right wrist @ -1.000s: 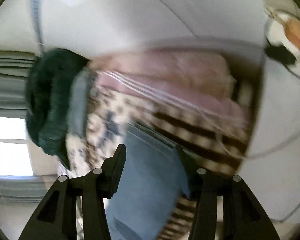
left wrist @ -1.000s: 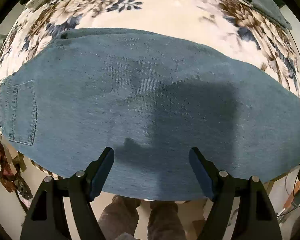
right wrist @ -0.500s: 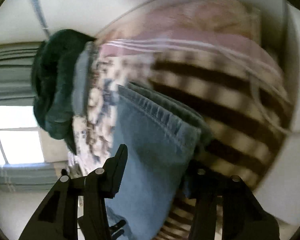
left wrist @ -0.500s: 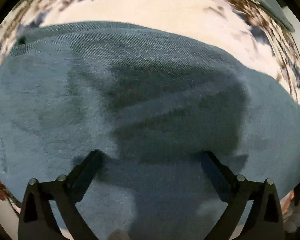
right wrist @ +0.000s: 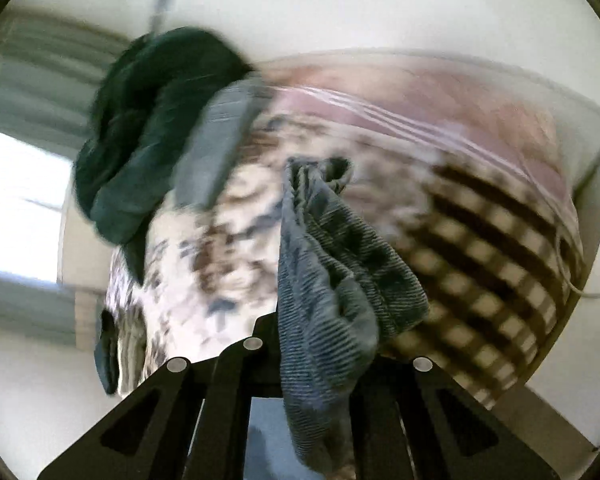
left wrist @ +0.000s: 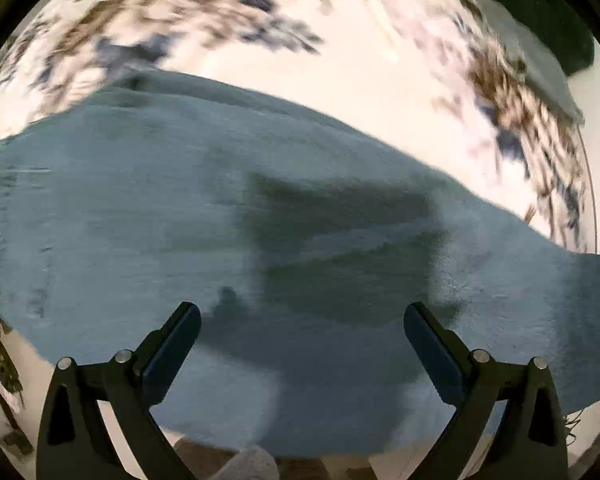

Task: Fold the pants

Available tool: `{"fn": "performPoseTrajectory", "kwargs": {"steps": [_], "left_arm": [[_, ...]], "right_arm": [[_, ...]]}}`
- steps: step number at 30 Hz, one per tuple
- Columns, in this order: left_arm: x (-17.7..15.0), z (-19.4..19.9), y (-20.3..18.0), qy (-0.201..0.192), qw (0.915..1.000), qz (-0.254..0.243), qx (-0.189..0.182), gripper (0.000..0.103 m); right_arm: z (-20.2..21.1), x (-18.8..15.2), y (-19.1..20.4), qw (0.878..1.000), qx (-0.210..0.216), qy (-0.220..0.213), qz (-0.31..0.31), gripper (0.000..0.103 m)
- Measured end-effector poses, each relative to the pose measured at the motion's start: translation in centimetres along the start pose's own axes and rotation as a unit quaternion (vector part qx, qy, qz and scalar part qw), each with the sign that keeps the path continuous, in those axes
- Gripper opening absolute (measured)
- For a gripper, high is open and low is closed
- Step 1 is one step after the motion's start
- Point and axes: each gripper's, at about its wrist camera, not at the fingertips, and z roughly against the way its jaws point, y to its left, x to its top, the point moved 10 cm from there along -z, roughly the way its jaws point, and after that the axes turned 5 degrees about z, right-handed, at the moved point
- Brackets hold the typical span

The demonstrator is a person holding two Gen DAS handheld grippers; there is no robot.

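Note:
Blue denim pants (left wrist: 220,220) lie flat across a floral bedspread (left wrist: 372,64) in the left wrist view. My left gripper (left wrist: 302,330) is open, hovering just above the middle of the pants near their front edge, with its shadow on the cloth. In the right wrist view my right gripper (right wrist: 320,344) is shut on a bunched end of the denim pants (right wrist: 332,264), which rises crumpled between the jaws. Its fingertips are hidden by the cloth.
A dark green garment (right wrist: 148,132) and a grey folded one (right wrist: 216,144) lie at the far end of the bed. A pink striped blanket (right wrist: 440,116) and a brown checked cover (right wrist: 500,264) lie beyond. A window (right wrist: 20,200) is at left.
My right gripper has closed on the end of the pants and lifted it, bunching the cloth. My left gripper has pulled back a little from the cloth and stays open.

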Motion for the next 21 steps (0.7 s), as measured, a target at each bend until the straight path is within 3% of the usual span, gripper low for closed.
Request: {"fn": "performPoseTrajectory", "kwargs": {"steps": [3,7,13,17,19,20,21], "left_arm": [[0.0,2.6,3.4,-0.015,0.9996,0.022,-0.003,0.103],[-1.2,5.4,7.3,-0.024,0.9981,0.057,0.001,0.103],[-1.3,6.8,16.5,-0.032,0.9933,0.109,0.023,0.103],[-1.6,6.3,21.6,-0.027,0.9897,0.138,0.029,0.103],[-1.5,5.9,23.4,-0.025,0.988,0.151,0.025,0.103],[-1.3,5.8,24.0,-0.026,0.9873,0.155,0.023,0.103],[-1.0,5.8,24.5,-0.028,0.9869,0.157,0.02,0.103]], "right_arm": [[0.7,-2.5,6.2,0.999,0.016,0.01,0.05,0.008],[-1.5,-8.2,13.4,0.992,0.036,0.049,0.107,0.008],[-8.5,-21.3,18.9,0.97,0.031,0.134,0.199,0.007],[-12.7,-30.4,20.0,0.941,0.004,0.183,0.284,0.007],[-14.0,-34.4,20.3,0.918,-0.017,0.203,0.34,0.008],[-14.9,-36.7,20.2,0.9,-0.031,0.23,0.368,0.014],[-15.2,-37.9,20.3,0.892,-0.037,0.242,0.38,0.019]]}}
